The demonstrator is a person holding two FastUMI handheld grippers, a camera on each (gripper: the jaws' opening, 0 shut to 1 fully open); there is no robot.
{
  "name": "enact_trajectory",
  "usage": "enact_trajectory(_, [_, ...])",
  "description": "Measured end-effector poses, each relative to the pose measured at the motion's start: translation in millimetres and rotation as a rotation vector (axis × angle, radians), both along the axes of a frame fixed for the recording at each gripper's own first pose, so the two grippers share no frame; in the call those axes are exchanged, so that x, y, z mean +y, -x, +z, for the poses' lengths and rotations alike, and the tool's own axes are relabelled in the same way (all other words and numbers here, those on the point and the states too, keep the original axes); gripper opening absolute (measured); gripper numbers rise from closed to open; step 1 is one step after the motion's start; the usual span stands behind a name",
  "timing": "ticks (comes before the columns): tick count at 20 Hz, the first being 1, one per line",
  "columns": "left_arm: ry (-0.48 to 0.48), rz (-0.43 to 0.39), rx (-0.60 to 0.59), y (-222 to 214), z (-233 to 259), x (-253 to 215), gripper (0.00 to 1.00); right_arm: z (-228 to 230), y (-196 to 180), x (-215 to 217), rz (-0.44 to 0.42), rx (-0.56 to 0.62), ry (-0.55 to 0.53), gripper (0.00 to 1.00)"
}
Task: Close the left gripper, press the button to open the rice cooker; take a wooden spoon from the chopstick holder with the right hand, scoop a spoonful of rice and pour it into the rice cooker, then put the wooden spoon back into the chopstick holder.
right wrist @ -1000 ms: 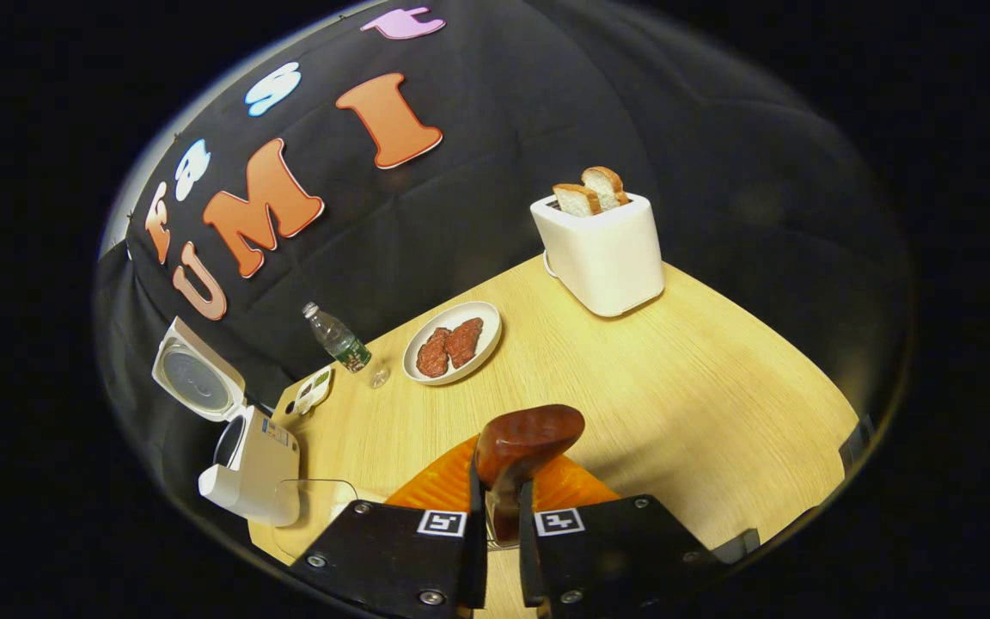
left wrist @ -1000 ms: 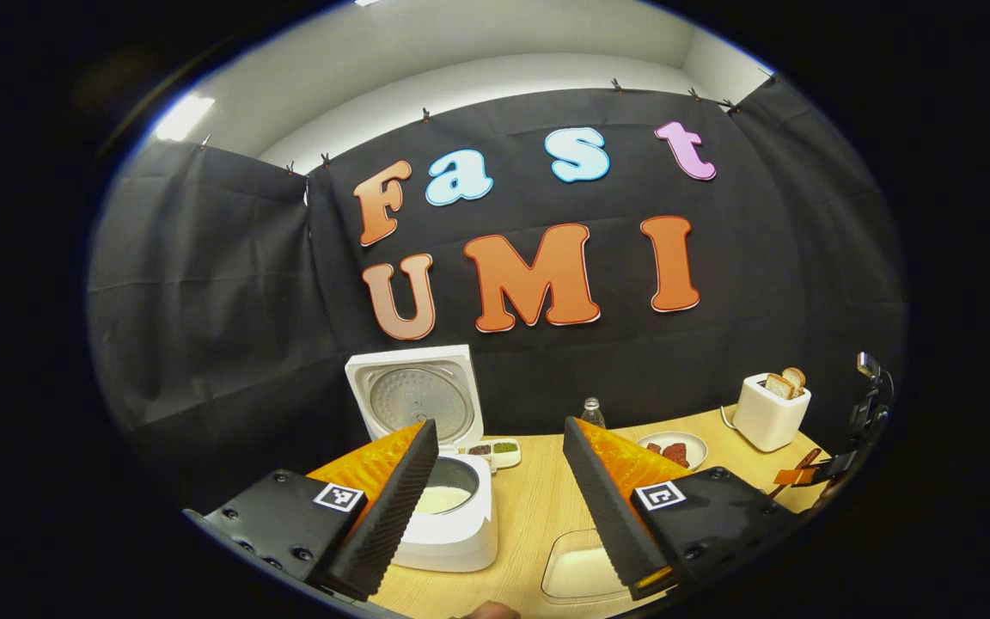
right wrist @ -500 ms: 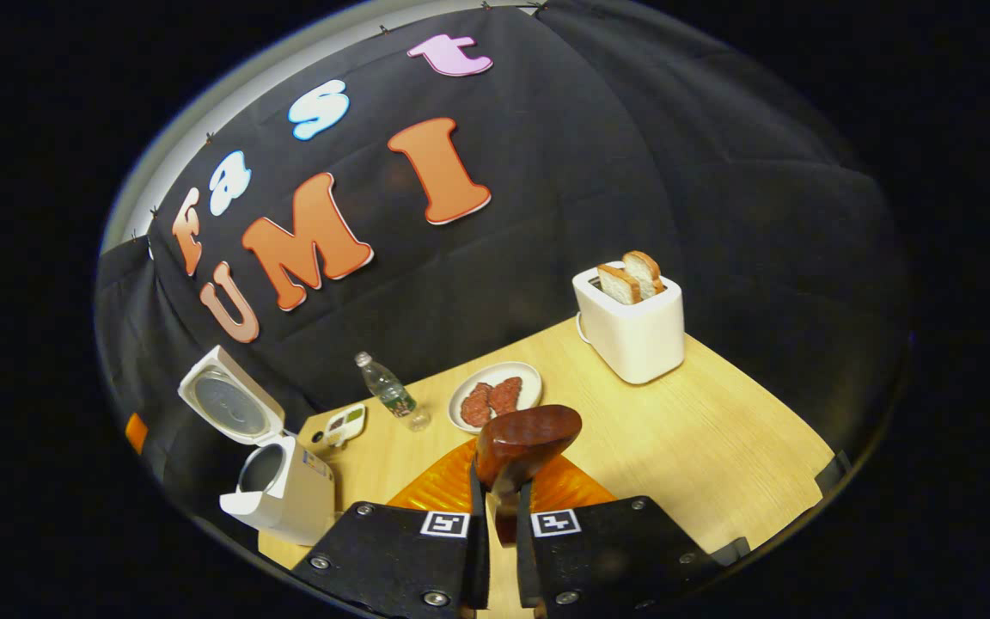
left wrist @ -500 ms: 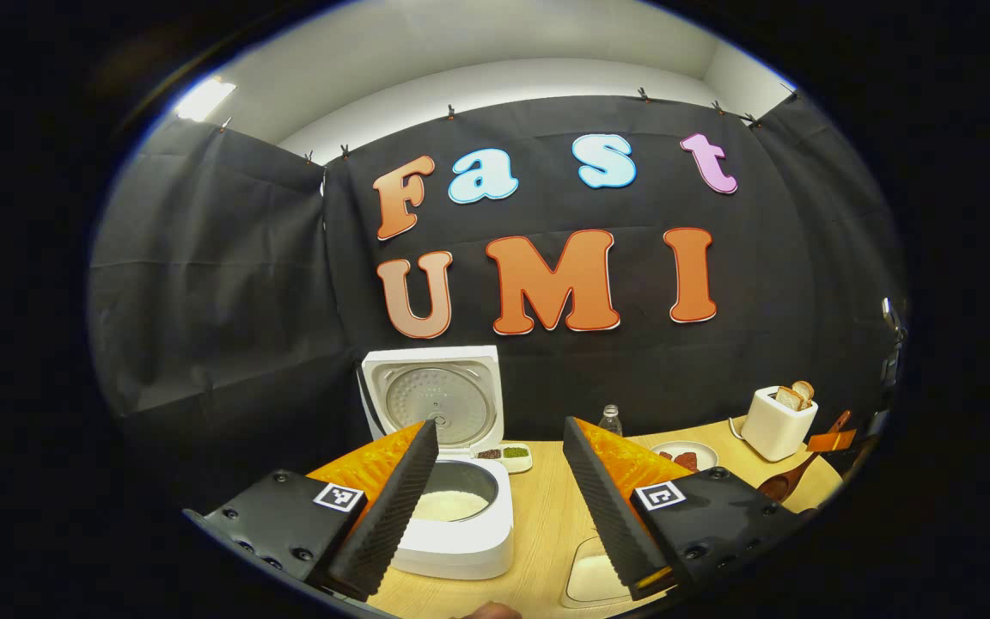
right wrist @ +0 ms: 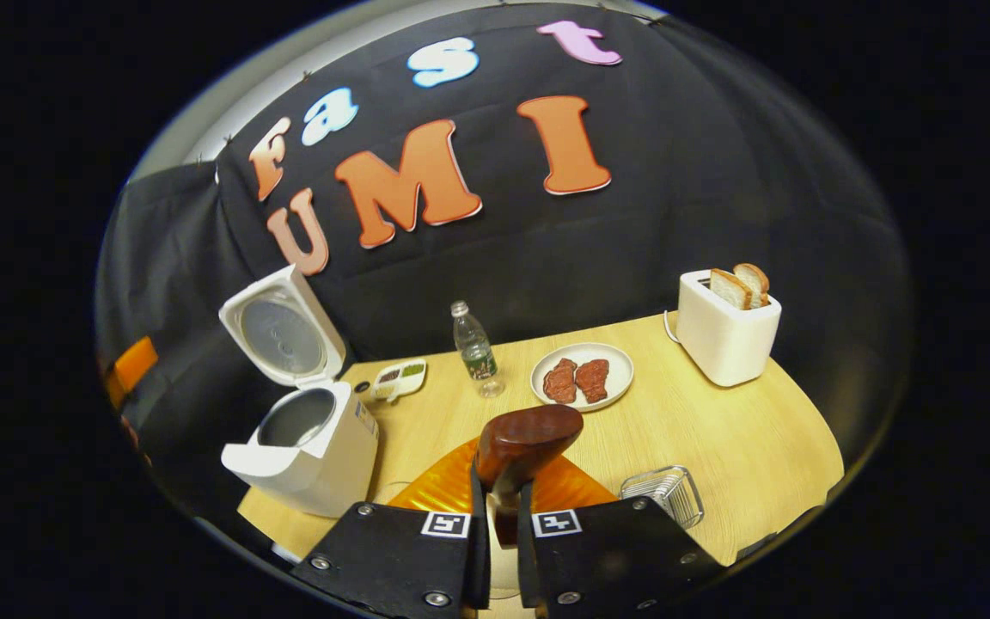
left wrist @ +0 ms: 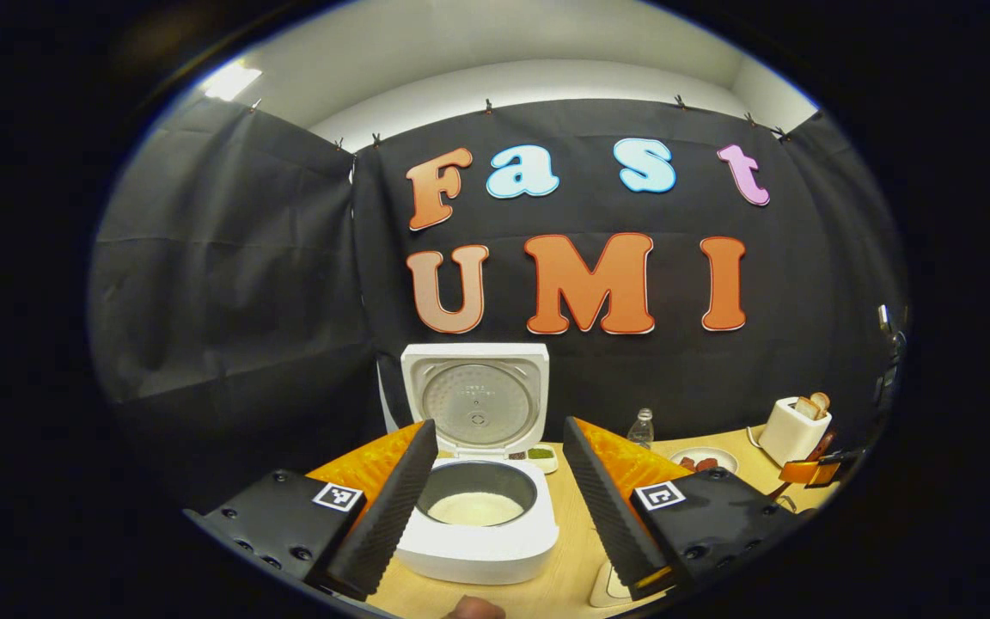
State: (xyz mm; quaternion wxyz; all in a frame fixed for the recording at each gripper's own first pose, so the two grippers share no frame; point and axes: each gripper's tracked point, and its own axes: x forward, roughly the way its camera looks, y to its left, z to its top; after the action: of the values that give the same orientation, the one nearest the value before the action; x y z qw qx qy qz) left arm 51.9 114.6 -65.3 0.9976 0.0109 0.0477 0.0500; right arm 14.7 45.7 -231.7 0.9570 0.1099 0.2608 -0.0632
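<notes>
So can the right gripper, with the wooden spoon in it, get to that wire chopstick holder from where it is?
Probably yes. The right gripper is shut on the brown wooden spoon, and the wire chopstick holder stands just to its right on the light wood table, with nothing between them.

Bottle (right wrist: 473, 348) stands between rice cooker (right wrist: 306, 451) and plate (right wrist: 583, 376).

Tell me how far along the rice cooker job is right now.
Done: the rice cooker stands open, lid up, with white rice in its pot. In hand: the right gripper is shut on the wooden spoon; its bowl looks empty, so the pour may be done, though I can't be sure. Left: return the spoon to the chopstick holder, probably the wire basket. The left gripper is open and idle.
</notes>
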Motion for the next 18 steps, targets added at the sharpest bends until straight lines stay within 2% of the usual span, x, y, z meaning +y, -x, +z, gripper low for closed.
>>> enact_trajectory(2, [0.005,0.012,0.015,0,-7,12,0.96,-24,-2,11,0.029,0.043,0.062,0.12])
enact_trajectory(3, [0.004,0.02,0.021,1,-9,18,0.99,-36,-3,13,0.039,0.065,0.107,0.12])
enact_trajectory(5, [0.0,0.041,0.03,3,-14,31,0.96,-53,-7,19,0.044,0.091,0.171,0.12])
enact_trajectory(8, [-0.005,0.074,0.039,2,-17,51,0.99,-77,-7,26,0.055,0.12,0.25,0.12])
enact_trajectory(11, [-0.004,0.097,0.056,0,-23,64,0.96,-85,-8,37,0.079,0.1,0.336,0.12])
enact_trajectory(12, [-0.006,0.099,0.062,-1,-25,67,0.99,-86,-7,42,0.088,0.099,0.352,0.12])
enact_trajectory(15, [-0.018,0.088,0.08,-7,-30,70,0.99,-87,-1,51,0.081,0.078,0.348,0.12])
enact_trajectory(18, [-0.025,0.054,0.102,-15,-37,65,0.96,-90,6,64,0.059,0.071,0.265,0.12])
